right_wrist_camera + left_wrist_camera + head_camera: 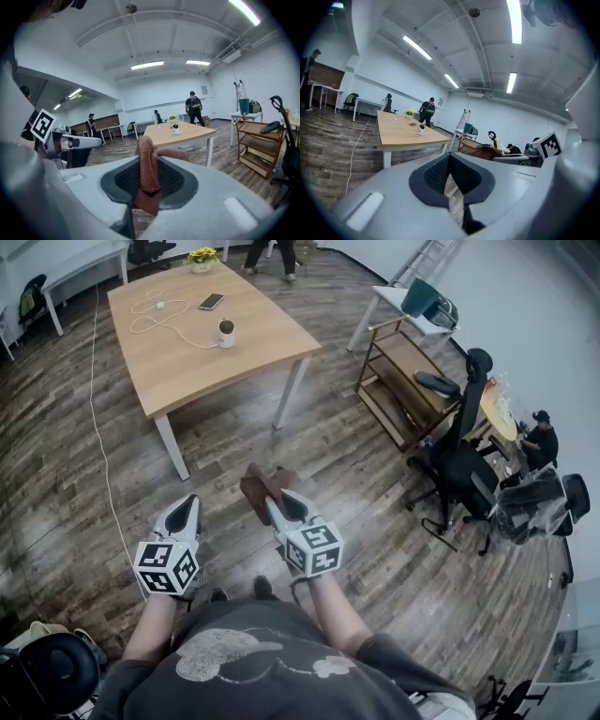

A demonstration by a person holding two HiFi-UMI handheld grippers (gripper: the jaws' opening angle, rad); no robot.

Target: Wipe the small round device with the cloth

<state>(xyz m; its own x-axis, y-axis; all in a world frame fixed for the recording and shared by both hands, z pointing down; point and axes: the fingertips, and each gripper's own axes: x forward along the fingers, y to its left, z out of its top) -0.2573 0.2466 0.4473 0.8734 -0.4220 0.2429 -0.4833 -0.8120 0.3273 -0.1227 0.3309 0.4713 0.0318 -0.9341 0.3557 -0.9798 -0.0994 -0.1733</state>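
The wood-plank floor [84, 465] fills most of the head view, and on it, well ahead of the person, stands a light wooden table [262, 343]. Both grippers hang low in front of the person's body, far short of that table. The left gripper [188, 505] has its jaws pressed together with nothing between them, only a thin slit of floor showing. The right gripper [278, 502] pinches a brown cloth [262, 486] near one edge, a fold standing up between the jaws and the rest drooping forward. The small round device [226, 333] – white, with a dark upper part – stands upright towards the middle of the tabletop, with a white cable [178, 333] running up to it and a phone [211, 302] a little beyond. Wiping has not begun; the table must be reached first. The cloth looks soft, limp and light, so it probably needs bunching against the jaws to press at all. The device looks like smooth, light plastic that would likely slide or tip under a sideways wipe – steadying it low, at the base, with the free left gripper seems the safest hold
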